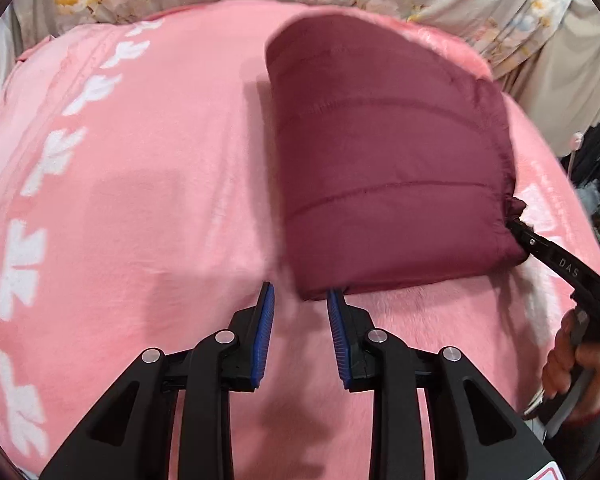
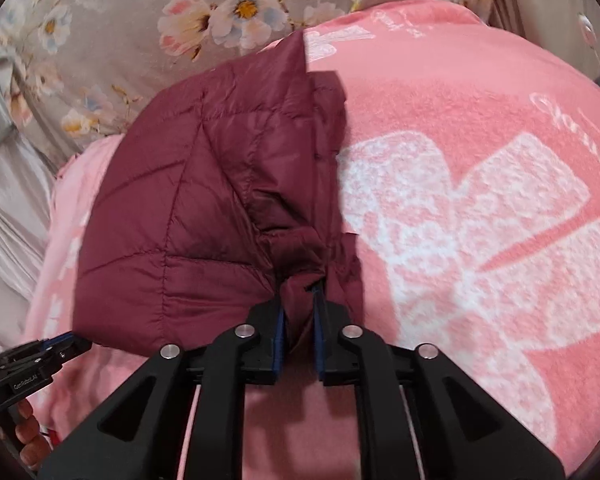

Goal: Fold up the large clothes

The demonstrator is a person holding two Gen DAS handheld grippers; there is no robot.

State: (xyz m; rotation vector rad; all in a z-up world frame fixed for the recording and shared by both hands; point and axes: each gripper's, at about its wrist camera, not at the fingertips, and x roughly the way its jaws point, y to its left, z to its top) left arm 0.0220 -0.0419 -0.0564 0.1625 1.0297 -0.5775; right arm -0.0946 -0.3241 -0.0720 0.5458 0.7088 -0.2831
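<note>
Black left gripper (image 1: 300, 300) stands apart, empty, beside the folded maroon quilted puffer jacket (image 1: 384, 168) on the pink fleece blanket (image 1: 140, 200). Right gripper (image 2: 299, 312) pinches its gathered edge; it seems soft, light, slippery.

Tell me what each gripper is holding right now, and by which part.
The right gripper pinches a bunched fold at the near edge of the folded maroon puffer jacket. The left gripper holds nothing; its jaws stand open at the jacket's corner.
</note>
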